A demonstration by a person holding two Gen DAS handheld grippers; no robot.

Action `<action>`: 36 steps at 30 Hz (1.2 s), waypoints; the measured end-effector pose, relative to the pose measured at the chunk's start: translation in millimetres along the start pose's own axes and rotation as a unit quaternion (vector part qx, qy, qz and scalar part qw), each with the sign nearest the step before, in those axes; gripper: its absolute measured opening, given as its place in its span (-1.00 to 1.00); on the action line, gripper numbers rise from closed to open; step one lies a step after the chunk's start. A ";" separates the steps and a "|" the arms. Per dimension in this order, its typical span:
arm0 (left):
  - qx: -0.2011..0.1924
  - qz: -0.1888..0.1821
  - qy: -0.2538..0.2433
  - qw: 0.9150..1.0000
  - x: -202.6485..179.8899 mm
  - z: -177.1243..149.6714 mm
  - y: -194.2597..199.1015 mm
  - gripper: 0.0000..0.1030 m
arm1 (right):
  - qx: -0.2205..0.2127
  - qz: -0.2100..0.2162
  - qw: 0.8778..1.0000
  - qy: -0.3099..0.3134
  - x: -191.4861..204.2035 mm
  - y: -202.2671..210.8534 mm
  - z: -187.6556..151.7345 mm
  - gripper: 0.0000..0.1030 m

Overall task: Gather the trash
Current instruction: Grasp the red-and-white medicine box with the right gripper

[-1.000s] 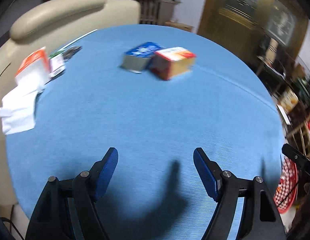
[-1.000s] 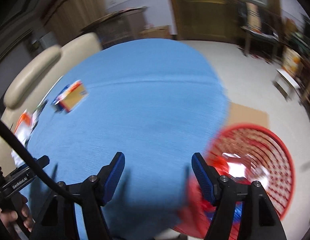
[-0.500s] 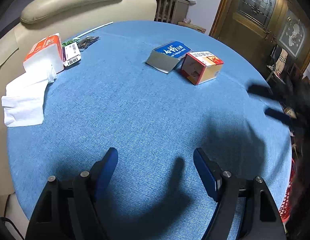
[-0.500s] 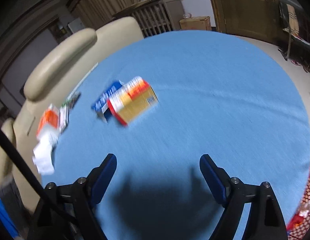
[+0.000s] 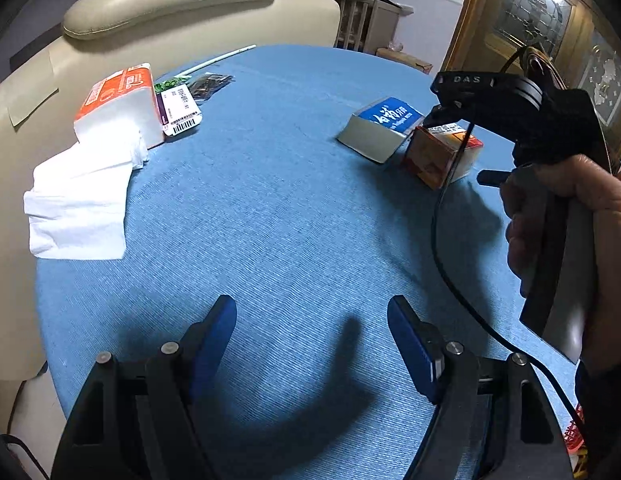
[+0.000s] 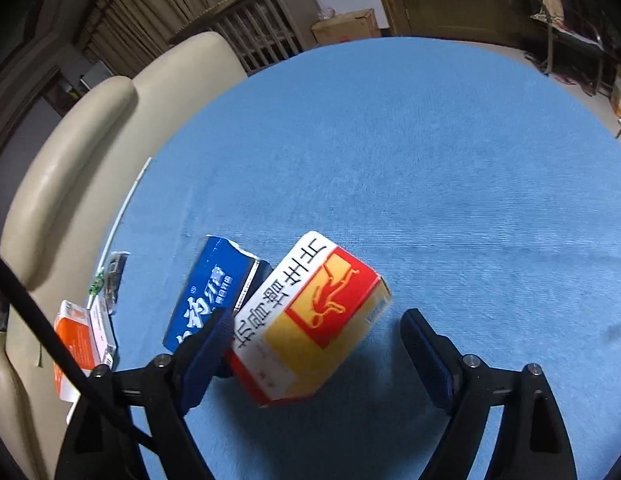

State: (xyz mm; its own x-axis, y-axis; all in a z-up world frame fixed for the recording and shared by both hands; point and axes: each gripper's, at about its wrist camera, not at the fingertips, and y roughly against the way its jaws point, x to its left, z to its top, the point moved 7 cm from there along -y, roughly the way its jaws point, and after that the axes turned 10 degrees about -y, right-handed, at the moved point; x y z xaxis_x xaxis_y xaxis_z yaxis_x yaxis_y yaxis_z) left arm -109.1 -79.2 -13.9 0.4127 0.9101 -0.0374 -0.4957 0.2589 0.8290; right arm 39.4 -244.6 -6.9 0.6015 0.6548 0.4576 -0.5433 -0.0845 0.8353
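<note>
A: While the right tool [image 6: 316,344] has its jaws spreading, with the red and yellow box [image 6: 310,320] between them and no pad pressing yet, how should it close?

B: Square across the narrow sides, clear of the blue box [image 6: 208,294] touching its left.

A: Which way does it lie?

B: Low and centre-left on the blue desk [image 6: 430,160], long axis from lower left to upper right. The left tool [image 5: 312,340] hangs open, empty.
</note>
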 end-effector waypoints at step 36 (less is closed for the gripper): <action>-0.020 -0.020 -0.066 0.997 -19.5 93.0 -32.3 0.52 | -0.036 -0.065 0.990 0.123 -51.3 0.2 16.6 -0.01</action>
State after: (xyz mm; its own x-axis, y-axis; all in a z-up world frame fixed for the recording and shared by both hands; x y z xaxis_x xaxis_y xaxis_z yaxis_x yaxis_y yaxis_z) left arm -30.1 -135.4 12.0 0.5287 0.8488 0.0051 -0.5054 0.3099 0.8053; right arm 18.1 -290.6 -25.2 0.5129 0.8208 0.2512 -0.5155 0.0605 0.8548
